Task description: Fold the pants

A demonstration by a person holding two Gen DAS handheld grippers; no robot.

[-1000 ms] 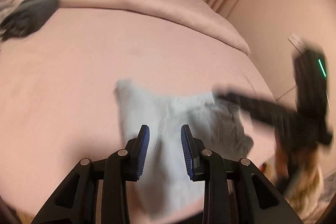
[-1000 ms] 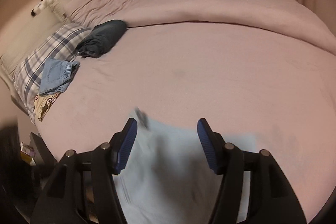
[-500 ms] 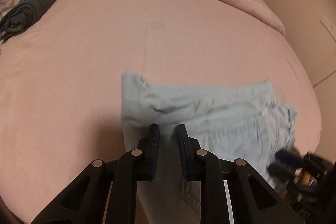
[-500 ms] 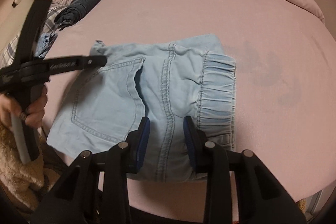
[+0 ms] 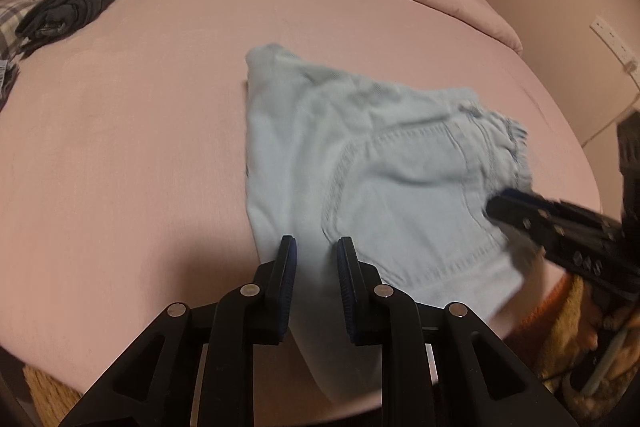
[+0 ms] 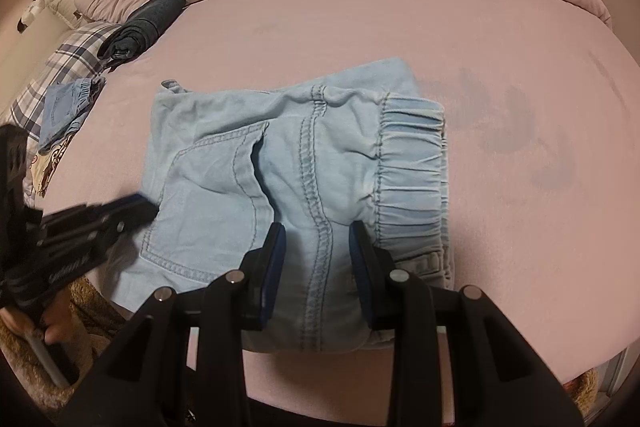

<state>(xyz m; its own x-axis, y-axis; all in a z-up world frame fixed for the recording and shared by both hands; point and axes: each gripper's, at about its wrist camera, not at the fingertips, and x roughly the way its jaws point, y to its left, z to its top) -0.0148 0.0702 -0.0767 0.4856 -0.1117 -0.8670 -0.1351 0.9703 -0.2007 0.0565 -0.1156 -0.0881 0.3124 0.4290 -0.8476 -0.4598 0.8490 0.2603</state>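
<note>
Lying folded: pale denim pants [image 6: 304, 163] | on pink bed [image 6: 400, 19]

Pants [image 5: 360, 163] near edge hidden behind left gripper [image 5: 313, 251]; right gripper [image 5: 496, 205] blurred.

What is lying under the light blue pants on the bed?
The light blue pants lie folded on the pink bed sheet, which shows all around them. Their own lower layers are covered by the top layer, so anything between them cannot be seen.
</note>
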